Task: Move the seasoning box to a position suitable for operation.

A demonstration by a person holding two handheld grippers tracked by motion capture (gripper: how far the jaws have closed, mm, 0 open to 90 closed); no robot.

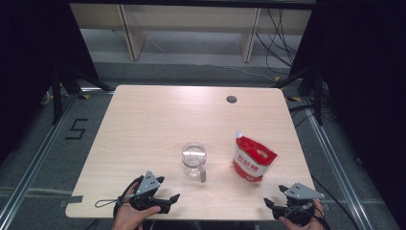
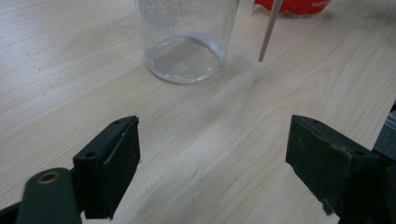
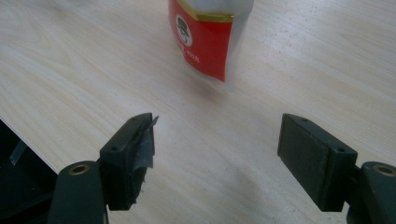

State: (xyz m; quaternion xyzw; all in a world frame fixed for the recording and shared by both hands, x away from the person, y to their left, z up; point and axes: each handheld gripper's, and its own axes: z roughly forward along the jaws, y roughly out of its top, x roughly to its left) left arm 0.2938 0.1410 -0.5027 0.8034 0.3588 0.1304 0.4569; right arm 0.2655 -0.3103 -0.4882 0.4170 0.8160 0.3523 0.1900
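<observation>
Both pairs of tongs wait at the near edge of the table (image 1: 143, 115), and both are spread wide with nothing between them: the left tongs (image 2: 212, 154) face a clear glass jar (image 1: 194, 158), the right tongs (image 3: 217, 149) face a red and white pouch (image 1: 253, 160). The jar stands upright near the middle of the table, looking empty apart from a cloudy film on its wall, with a thin stick (image 2: 270, 30) just beside it, though I cannot tell whether the two touch. The pouch stands to its right, apart from it, with a small spout at its top corner. I would judge the jar stiff, smooth and breakable, slippery against flat pads; it wants a firm, level hold across its straight wall, low enough that it does not tip. The pouch looks soft and plump, likely to sag and buckle if squeezed at the belly, so the flat upper seam near the spout seems the better place to pinch.
</observation>
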